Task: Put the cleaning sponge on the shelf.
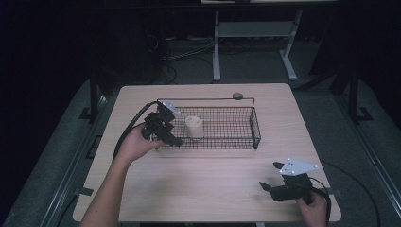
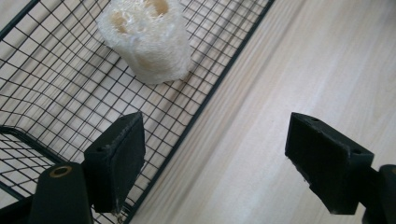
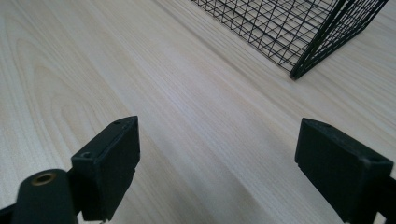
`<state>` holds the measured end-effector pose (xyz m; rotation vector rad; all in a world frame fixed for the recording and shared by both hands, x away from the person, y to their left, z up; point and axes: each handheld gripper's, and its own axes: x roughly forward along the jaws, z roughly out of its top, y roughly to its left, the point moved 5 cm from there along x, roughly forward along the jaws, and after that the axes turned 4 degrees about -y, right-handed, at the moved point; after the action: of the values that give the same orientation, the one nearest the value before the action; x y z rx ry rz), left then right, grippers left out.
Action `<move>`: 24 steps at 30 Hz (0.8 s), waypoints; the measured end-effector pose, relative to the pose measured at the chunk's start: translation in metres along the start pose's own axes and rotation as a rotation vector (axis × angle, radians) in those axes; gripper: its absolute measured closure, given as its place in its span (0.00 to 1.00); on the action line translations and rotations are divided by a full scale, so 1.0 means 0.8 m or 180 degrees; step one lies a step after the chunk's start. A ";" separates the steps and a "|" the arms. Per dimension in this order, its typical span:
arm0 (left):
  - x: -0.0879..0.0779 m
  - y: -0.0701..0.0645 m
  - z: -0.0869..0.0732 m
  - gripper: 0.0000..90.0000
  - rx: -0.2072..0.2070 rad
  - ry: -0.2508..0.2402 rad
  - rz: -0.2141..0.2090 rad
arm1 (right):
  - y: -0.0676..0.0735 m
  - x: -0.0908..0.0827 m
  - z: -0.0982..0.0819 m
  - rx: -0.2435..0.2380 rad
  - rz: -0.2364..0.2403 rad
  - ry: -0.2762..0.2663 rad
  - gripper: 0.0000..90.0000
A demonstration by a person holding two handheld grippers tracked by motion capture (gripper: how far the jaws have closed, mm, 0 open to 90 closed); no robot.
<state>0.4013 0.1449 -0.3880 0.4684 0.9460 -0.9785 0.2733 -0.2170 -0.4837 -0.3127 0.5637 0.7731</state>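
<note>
Left gripper [image 2: 212, 163]: held released, jaws straddling wire basket [image 2: 219, 79] front rim | loofah [image 2: 149, 39] seated inside, apart | right gripper [image 3: 217, 170]: held released over bare table [image 3: 187, 107].

no readable text, label, brand, number or sign anywhere.

loofah [image 2: 147, 39]: top cut by frame edge | basket [image 3: 299, 28]: mostly cropped
</note>
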 end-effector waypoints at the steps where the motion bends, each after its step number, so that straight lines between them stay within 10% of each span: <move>1: -0.002 -0.003 -0.002 0.22 0.0016 0.0000 -0.0002 | 0.000 0.000 0.000 -0.0004 -0.0001 0.0004 0.15; 24: -0.015 -0.048 -0.053 0.22 0.0057 -0.0189 -0.0016 | 0.003 0.004 0.001 -0.0056 -0.0014 0.0052 0.15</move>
<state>0.3459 0.1612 -0.3976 0.4498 0.8860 -1.0011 0.2739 -0.2129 -0.4851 -0.3368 0.5716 0.7721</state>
